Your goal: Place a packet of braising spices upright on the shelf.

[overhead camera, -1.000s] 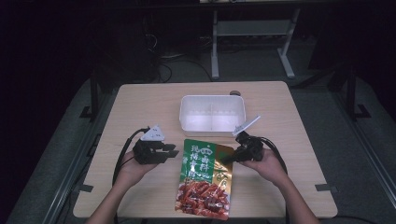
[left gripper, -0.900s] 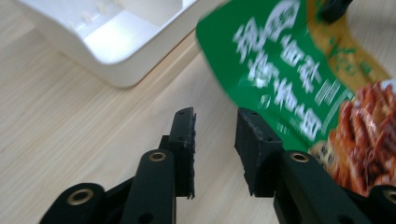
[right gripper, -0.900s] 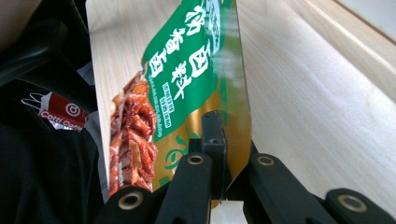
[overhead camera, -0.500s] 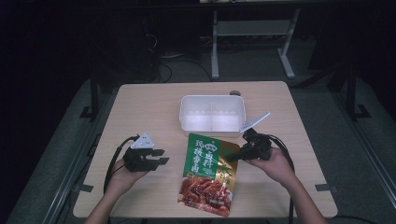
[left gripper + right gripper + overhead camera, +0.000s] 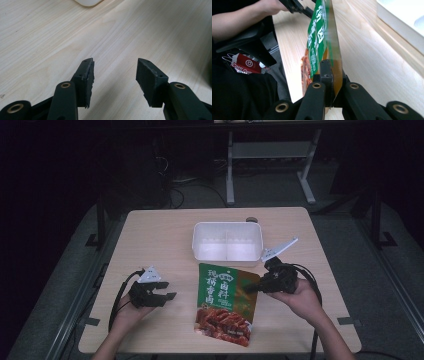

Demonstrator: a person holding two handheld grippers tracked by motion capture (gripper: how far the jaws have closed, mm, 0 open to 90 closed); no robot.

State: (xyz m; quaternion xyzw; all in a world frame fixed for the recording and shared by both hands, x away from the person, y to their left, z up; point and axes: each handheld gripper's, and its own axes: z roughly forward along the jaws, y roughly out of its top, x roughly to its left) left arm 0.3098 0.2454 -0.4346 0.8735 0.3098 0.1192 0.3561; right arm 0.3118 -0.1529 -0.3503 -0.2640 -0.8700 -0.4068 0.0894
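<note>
Pouch: flat near the tabletop's front edge, just before the white tray; right gripper clamped on its right edge; left gripper agape, empty, beside it; step judged: lifting pouch; next: likely carry it over the tray

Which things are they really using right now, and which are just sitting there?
Being used:
- green food pouch, pinched at its edge by the right hand-held gripper
- left hand-held gripper, open over bare wood
- white plastic container, probably, since it sits just behind the pouch

Just lying about:
- small round thing behind the container
- wooden table
</note>
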